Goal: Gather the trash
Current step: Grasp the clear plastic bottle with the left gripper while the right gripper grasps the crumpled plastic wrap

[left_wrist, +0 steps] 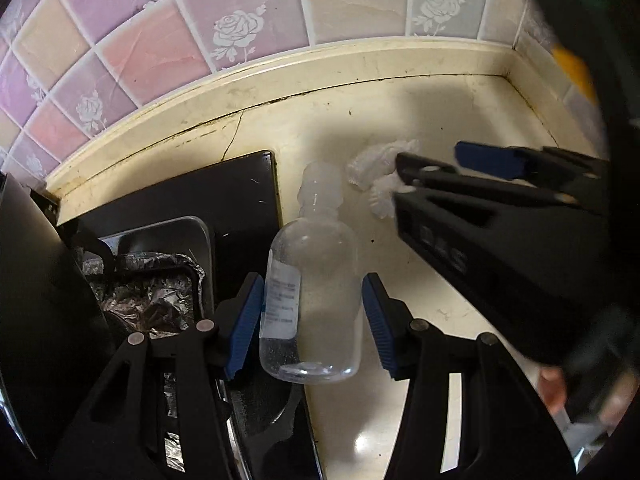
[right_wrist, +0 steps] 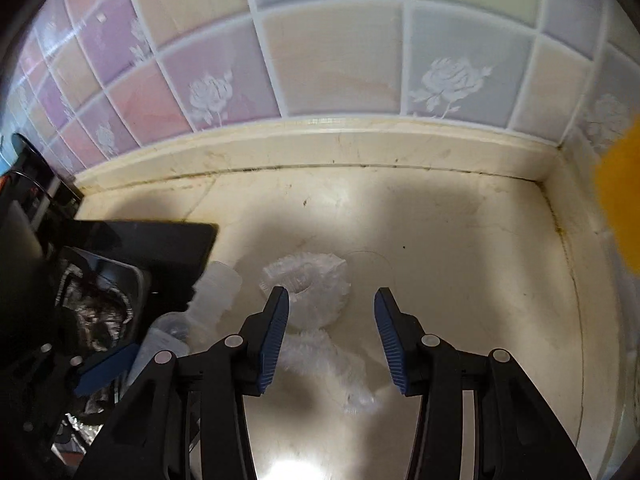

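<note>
Through the left wrist camera, my left gripper (left_wrist: 312,320) stands with jaws wide on either side of a clear plastic bottle (left_wrist: 310,300) that lies on the cream counter (left_wrist: 460,112), its capped neck pointing toward the tiled wall (left_wrist: 160,40). The left pad looks to be touching or nearly touching the bottle's label side; the right pad stands just clear. The bottle lies right along the edge of the black cooktop (left_wrist: 180,200), so if I close off-centre, I judge the round body could roll or squirt out toward the foil-lined tray (left_wrist: 152,280). My right gripper (left_wrist: 428,168) reaches across toward the crumpled white wrappers (left_wrist: 380,164) just beyond the bottle's cap; the two tools are close, and a careless swing could knock the bottle. The label carries printed lines, too blurred for me to read.

Through the right wrist camera, my right gripper (right_wrist: 332,332) has its jaws wide open and holds nothing, with the white wrappers (right_wrist: 316,292) lying on the counter between and just ahead of the pads. They look thin and light; closing too high may catch only one and leave or flick the other away. No writing shows here.
</note>
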Demonstrator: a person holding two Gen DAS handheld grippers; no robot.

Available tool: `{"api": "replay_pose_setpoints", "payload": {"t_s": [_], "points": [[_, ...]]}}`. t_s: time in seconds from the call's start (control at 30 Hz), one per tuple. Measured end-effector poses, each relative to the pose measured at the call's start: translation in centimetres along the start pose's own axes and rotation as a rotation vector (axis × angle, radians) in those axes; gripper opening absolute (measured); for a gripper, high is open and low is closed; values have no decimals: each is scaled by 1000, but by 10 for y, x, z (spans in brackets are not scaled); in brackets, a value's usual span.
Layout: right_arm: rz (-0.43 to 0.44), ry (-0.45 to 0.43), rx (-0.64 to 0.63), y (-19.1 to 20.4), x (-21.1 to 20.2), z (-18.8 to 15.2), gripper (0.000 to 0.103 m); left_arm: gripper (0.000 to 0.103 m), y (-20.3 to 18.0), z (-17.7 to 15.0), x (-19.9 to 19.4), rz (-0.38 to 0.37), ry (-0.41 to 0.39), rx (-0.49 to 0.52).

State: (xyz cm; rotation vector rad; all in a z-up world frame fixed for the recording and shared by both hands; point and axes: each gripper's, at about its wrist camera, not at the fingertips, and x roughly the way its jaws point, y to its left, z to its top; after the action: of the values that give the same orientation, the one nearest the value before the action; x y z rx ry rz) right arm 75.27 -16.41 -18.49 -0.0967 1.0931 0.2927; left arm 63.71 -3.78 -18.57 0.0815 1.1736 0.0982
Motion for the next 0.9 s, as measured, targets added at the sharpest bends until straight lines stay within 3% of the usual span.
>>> {"api": "replay_pose_setpoints", "payload": {"t_s": [0.2,0.3,0.37,0.57,0.67,0.9], "points": [[-9,76,-56,10,28,4,45,49,-2,-3,-2,-18,-4,-16],[-45,68,-108,17,30,1,37,49,0,-1,-2,-28,-1,-42],[-49,81,-106,17,30,-2,19,49,0,-1,-2,-32,-2,-48],[-142,56,-54,1,14,-27,6,50,-3,-1,-2,-28,3,-27],[-140,28,43,-13,-3,-49,5,51,-7,-3,0,-23,7,-15],[-114,-3,103,-10,-30,-108,5,50,-5,-6,-1,-30,-10,-23]]}}
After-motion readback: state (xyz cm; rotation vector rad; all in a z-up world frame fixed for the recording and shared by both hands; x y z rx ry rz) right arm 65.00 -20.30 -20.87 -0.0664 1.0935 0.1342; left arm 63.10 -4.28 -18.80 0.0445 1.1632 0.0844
